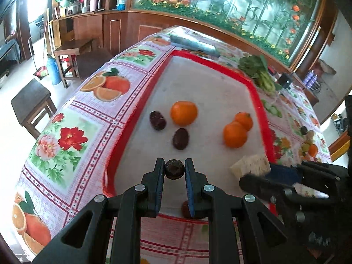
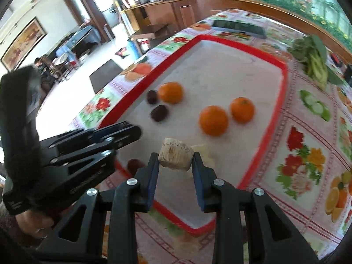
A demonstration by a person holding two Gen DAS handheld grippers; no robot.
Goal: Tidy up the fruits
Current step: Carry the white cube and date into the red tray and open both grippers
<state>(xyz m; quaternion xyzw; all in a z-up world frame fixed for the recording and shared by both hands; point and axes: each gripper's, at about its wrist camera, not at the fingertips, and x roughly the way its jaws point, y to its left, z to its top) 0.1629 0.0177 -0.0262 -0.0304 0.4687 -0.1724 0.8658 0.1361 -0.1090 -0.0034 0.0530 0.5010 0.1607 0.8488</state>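
A small, round, dark wrinkled fruit is clamped between the blue-padded fingers of the left gripper. A pale, rough-cut, speckled chunk is pinched by the right gripper. On the white, red-rimmed tray, three smooth oranges and two oval dark-red dates are spread. The tray is set on a glossy fruit-and-flower tablecloth; leafy greens are seen far right, wooden cabinets beyond.

bright daylight | window glare top | fisheye-warped edges | motion blur
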